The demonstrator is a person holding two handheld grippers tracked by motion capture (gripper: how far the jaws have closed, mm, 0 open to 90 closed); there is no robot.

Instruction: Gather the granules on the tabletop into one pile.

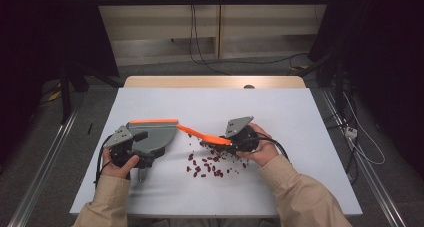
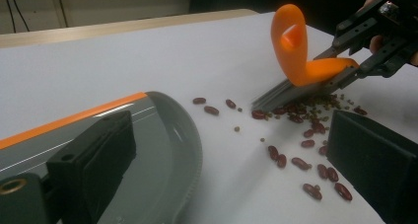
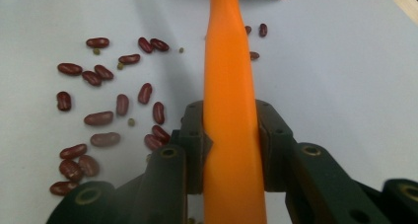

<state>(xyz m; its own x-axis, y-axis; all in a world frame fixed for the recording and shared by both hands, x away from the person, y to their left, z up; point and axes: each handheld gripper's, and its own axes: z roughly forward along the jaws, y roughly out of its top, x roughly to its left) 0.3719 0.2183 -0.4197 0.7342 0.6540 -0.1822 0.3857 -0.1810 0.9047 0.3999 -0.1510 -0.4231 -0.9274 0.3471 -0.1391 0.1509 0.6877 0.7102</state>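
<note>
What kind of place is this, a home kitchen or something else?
Probably a lab or recording workspace, not a kitchen: a bare white table stands on a grey floor, loose cables hang along the back wall, and dark curtains close both sides.

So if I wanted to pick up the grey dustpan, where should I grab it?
Probably by the short handle at the back of the dustpan, coming from the person's side. The left gripper already holds it there. The wide front lip with the orange edge lies flat on the table, too broad and low to pinch.
</note>
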